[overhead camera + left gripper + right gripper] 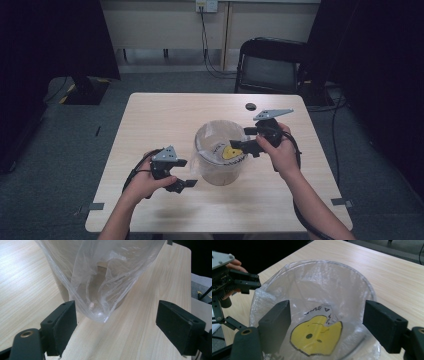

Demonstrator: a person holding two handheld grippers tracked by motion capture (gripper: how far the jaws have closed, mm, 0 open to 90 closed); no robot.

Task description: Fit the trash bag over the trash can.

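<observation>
1. High view: the left gripper (186, 183), jaws spread and holding nothing, sits low beside the bin (220, 172) on the table (150, 115); the right gripper (239, 145), also released, hovers over the bin's rim.
2. Left gripper view: the jaws stand wide apart, the clear plastic bag (100, 277) hanging down the bin's side between them, untouched.
3. Right gripper view: the jaws gape above the bag-lined bin, where a yellow patch (317, 336) shows through the liner; the left gripper appears beyond the rim.
</observation>
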